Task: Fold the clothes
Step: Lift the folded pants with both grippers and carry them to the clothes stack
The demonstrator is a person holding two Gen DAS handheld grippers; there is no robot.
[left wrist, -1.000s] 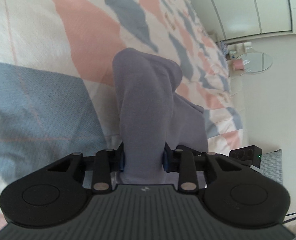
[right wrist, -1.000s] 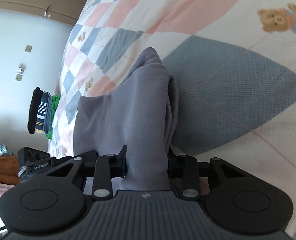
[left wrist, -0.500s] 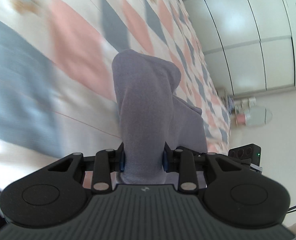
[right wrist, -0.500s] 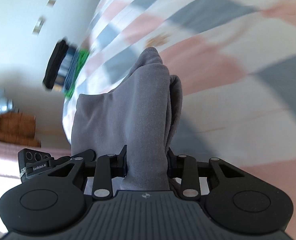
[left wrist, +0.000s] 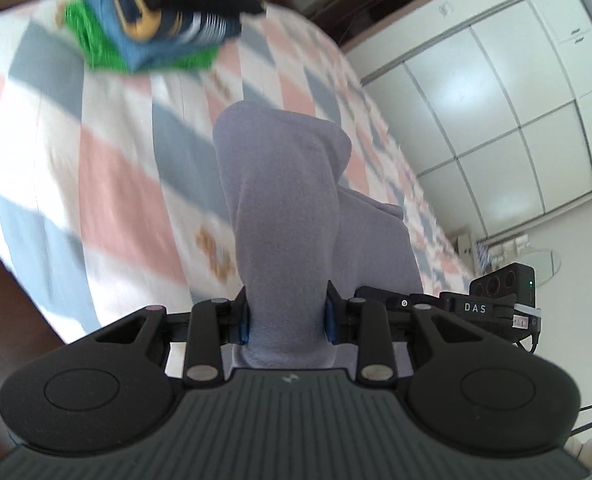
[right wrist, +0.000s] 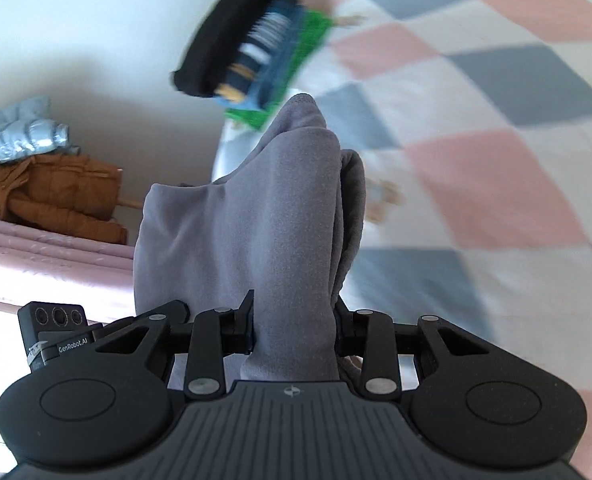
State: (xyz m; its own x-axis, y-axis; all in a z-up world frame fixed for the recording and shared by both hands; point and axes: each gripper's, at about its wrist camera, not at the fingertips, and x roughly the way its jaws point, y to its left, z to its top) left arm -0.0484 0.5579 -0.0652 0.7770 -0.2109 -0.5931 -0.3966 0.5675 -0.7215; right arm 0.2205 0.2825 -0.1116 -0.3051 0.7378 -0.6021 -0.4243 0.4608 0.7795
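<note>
L gripper (left wrist: pixel 286 316): clamped on thick fold of grey garment (left wrist: pixel 284 216), blue pads pressed into cloth both sides. R gripper (right wrist: pixel 294 320): likewise clamped on same grey garment (right wrist: pixel 264 224), bunched roll squeezed between pads. Garment held up off bed (left wrist: pixel 108 168), spanning between both grippers; in L view, upper fold rises ahead of gripper w/ rounded top, second layer drops away to the right toward R gripper's unit (left wrist: pixel 503 292) (black, lettered, green LED lit). In R view, wide flap hangs left of the clamped roll, reaching down to L gripper's unit (right wrist: pixel 52 332) at lower left; smaller fold tucked on right side of roll. Bed cover: checked pattern, pink/grey-blue/white, small bear motifs; heavily motion-blurred in both views. Stack of folded clothes (left wrist: pixel 156 20) near far edge of bed: black on top, then striped navy/blue, green at bottom; also seen in R view (right wrist: pixel 248 48), tilted by cam angle, blurred. Grey garment well apart from stack, not touching. Background L view: white wardrobe doors (left wrist: pixel 495 100), round mirror (left wrist: pixel 539 264) at far right, dark wood bed frame lower left. Background R view: brown jacket (right wrist: pixel 52 192) and pale blue puffer (right wrist: pixel 20 132) piled on pink surface beside wall.
</note>
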